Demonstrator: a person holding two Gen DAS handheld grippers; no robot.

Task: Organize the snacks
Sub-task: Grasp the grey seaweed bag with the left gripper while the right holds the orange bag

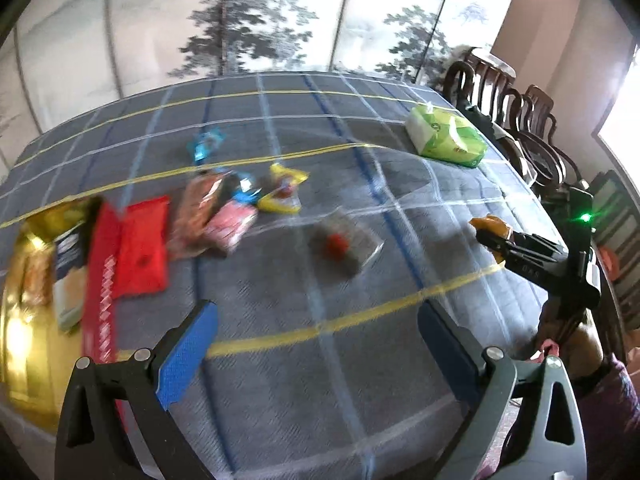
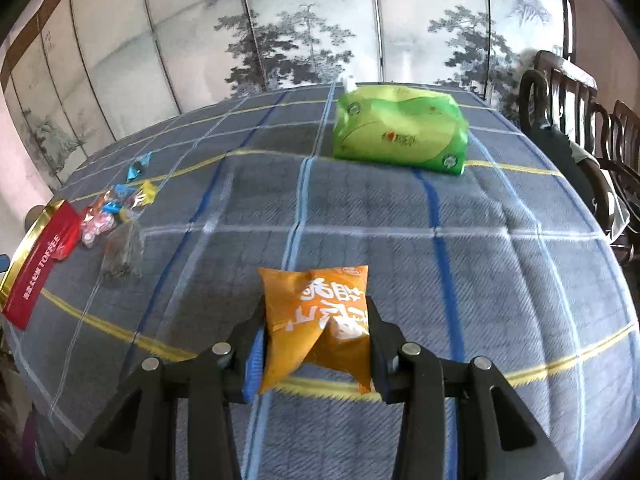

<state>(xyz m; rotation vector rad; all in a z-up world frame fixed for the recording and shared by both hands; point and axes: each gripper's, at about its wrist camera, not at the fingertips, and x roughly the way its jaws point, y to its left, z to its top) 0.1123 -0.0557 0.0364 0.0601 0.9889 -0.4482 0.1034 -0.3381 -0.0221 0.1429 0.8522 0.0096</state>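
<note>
Folding screen (image 2: 304, 36) stood behind my desk (image 2: 500, 208), pale panels painted with grey ink trees and hills. Desk wore blue-grey plaid cloth with yellow, white and blue lines. Dark carved wooden chairs (image 1: 532, 128) lined my right side, close against desk edge. Wall (image 1: 540, 28) beyond them was plain pinkish-brown. Bright window (image 1: 624, 120) at far right blew out white, daylight falling across cloth. Floor hidden.
</note>
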